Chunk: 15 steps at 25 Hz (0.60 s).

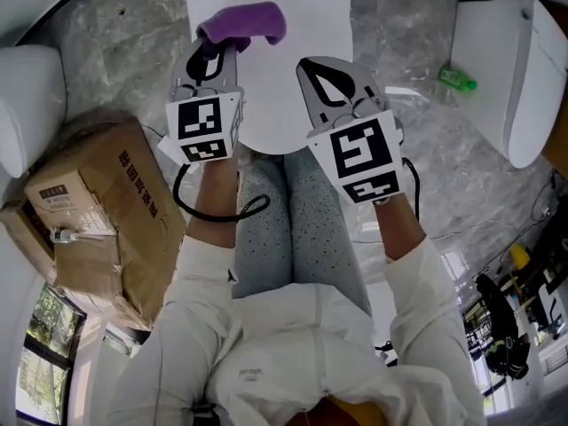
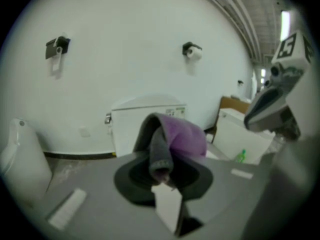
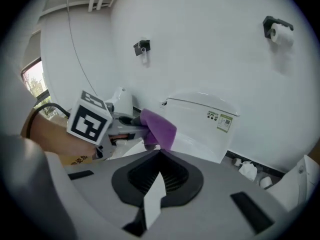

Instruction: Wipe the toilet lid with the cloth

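Observation:
My left gripper is shut on a purple cloth, which bunches out past its tips over the white toilet lid. In the left gripper view the cloth hangs folded, purple with a grey edge, between the jaws, with the toilet tank behind. My right gripper hangs over the lid's right side with its jaws shut and nothing in them. The right gripper view shows the left gripper with the cloth beside the tank.
A cardboard box stands on the marble floor at left. A second white toilet and a green bottle are at right. Paper holders hang on the white wall. The person's legs are before the lid.

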Available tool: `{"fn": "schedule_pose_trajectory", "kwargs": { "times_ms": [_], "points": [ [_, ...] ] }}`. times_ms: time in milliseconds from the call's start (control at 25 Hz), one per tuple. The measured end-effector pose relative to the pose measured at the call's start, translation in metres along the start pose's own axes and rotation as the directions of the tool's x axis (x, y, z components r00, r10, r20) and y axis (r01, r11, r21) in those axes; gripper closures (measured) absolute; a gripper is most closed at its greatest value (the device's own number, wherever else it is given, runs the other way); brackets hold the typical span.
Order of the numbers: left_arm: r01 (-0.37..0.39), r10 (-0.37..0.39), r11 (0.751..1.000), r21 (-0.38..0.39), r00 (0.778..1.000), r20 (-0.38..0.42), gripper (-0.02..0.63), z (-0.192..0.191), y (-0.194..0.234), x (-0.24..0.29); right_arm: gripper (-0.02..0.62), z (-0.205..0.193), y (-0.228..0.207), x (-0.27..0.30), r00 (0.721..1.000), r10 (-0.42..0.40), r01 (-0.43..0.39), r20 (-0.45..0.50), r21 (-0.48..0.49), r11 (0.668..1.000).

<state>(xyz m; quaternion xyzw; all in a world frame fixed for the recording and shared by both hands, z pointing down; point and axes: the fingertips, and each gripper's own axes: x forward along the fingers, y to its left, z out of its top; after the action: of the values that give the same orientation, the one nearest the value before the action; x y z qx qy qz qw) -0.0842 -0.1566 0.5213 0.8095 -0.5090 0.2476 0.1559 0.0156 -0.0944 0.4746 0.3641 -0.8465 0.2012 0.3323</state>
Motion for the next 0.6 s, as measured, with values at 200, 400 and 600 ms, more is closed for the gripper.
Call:
{"fn": "schedule_pose_trajectory", "kwargs": {
  "times_ms": [200, 400, 600],
  "points": [
    [-0.069, 0.077, 0.996, 0.06, 0.987, -0.139, 0.554, -0.046, 0.022, 0.05, 0.581, 0.001, -0.029, -0.003, 1.0, 0.028, -0.028, 0.004, -0.015, 0.999],
    [-0.111, 0.126, 0.991, 0.072, 0.954, -0.27, 0.554, -0.078, 0.034, 0.086, 0.581, -0.002, -0.043, -0.005, 0.998, 0.058, -0.058, 0.003, -0.024, 0.998],
    [-0.01, 0.04, 0.993, 0.12, 0.966, -0.257, 0.555, -0.06, -0.013, 0.116, 0.581, -0.003, -0.054, -0.013, 0.999, 0.035, -0.035, 0.021, -0.009, 0.999]
  ]
}}
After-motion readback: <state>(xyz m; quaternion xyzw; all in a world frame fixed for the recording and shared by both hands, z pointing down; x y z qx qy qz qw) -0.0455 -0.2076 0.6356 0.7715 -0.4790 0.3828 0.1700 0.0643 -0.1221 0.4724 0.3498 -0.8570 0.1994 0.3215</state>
